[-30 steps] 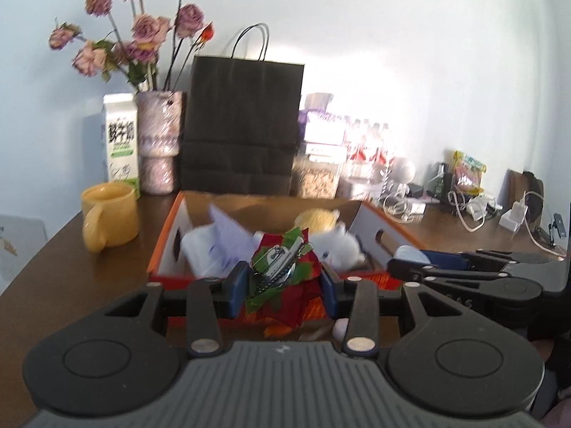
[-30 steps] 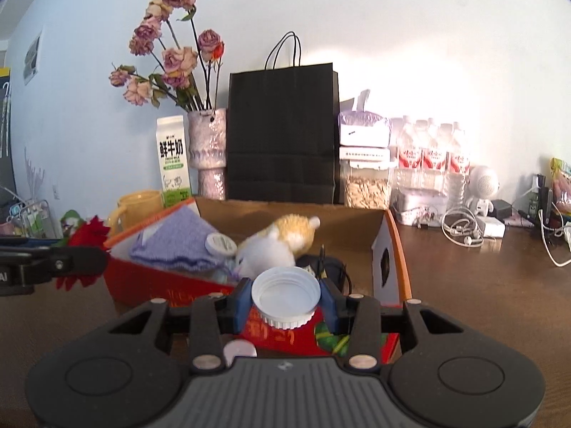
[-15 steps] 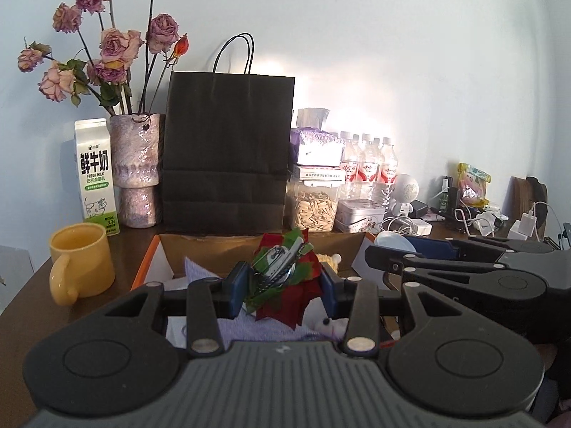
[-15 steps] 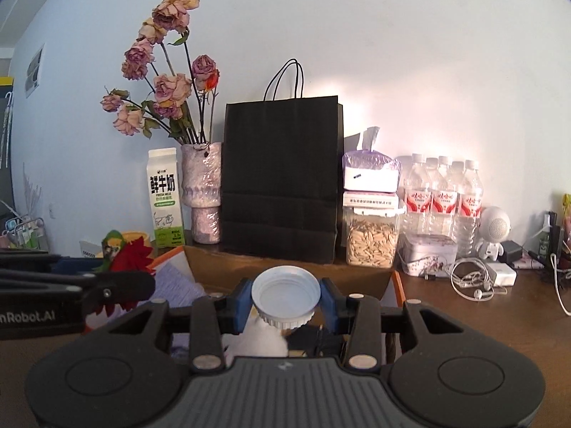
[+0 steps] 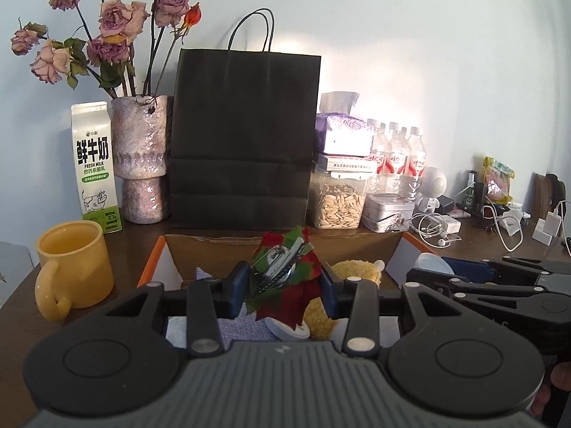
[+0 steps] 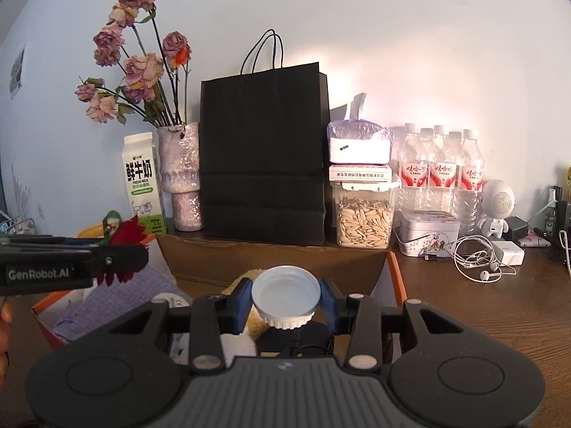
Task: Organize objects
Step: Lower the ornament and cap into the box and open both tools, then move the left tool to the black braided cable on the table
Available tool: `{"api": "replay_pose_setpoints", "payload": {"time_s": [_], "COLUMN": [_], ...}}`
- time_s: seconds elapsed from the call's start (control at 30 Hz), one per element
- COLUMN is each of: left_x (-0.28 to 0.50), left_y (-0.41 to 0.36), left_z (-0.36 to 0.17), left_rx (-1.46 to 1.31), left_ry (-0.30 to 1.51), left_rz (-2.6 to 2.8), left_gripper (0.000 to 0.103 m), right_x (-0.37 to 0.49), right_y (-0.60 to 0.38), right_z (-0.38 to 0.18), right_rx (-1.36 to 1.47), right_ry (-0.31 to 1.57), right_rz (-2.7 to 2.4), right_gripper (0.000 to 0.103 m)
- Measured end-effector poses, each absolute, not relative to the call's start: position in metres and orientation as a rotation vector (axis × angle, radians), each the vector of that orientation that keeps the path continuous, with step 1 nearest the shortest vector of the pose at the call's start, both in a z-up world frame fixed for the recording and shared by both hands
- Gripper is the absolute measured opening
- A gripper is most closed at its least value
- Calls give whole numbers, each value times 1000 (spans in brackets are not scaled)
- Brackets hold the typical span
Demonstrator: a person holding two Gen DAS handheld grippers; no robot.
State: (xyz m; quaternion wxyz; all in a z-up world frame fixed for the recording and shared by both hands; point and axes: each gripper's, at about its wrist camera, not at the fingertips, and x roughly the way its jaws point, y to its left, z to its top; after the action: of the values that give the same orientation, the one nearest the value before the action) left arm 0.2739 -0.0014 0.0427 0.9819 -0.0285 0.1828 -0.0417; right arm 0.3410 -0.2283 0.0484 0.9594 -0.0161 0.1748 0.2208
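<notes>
the left gripper (image 5: 284, 287) is clenched on a red and green fabric hair clip (image 5: 285, 278) with a metal clasp, holding it up above the open cardboard box (image 5: 214, 249). the right gripper (image 6: 285, 301) grips a white plastic lid (image 6: 285, 294) between its blue pads, hollow side up — it too hangs over the box, toward the right end.

inside the box lie a lilac knitted cloth (image 6: 117, 299), a yellow plush toy (image 5: 357, 271), a small round white item (image 5: 287, 331) under the clip and something black (image 6: 292, 339) beneath the lid.

the box sits on a dark wooden table (image 6: 481, 314). behind it stands a black paper bag (image 5: 242, 135), touching or nearly touching the box's back wall. left of the bag are a purple vase of dried roses (image 5: 141, 157) and a milk carton (image 5: 94, 167), with a yellow mug (image 5: 73, 267) just beside the box's left side. to the bag's right: a jar of seeds (image 6: 364, 214), water bottles (image 6: 442, 164), a tin (image 6: 426, 232) and white earphones (image 6: 478, 260).
</notes>
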Motion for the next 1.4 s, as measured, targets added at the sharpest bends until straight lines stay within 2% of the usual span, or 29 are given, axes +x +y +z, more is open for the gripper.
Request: {"api": "replay_pose_setpoints", "payload": {"time_s": [0.2,0.23,0.27,0.3,0.33,0.37,0.4,1.0,1.4], "left_x": [273,274,274,273,273,271,270,266,213], "left_y": [-2,-1,-1,0,1,1,1,-1,7], "left_z": [41,41,42,42,43,44,45,50,55], "left_rx": [-52,-55,-57,-59,-58,-54,-49,-59,-74], "left_ry": [367,369,371,373,366,347,336,349,306], "left_rz": [-78,-74,-66,-52,-32,-6,9,-2,4], "left_gripper": [43,46,58,81,94,103,103,103,103], "right_x": [340,341,340,340,341,340,339,330,296], "right_y": [-228,-228,-229,-230,-230,-231,-233,-232,-235], "right_z": [46,46,45,44,43,42,42,44,54], "right_rx": [-41,-42,-38,-34,-31,-26,-20,-31,-47], "right_ry": [365,374,379,384,390,387,378,366,308], "right_rz": [443,445,444,443,443,432,421,410,434], "right_gripper": [40,40,42,54,64,88,103,103,103]}}
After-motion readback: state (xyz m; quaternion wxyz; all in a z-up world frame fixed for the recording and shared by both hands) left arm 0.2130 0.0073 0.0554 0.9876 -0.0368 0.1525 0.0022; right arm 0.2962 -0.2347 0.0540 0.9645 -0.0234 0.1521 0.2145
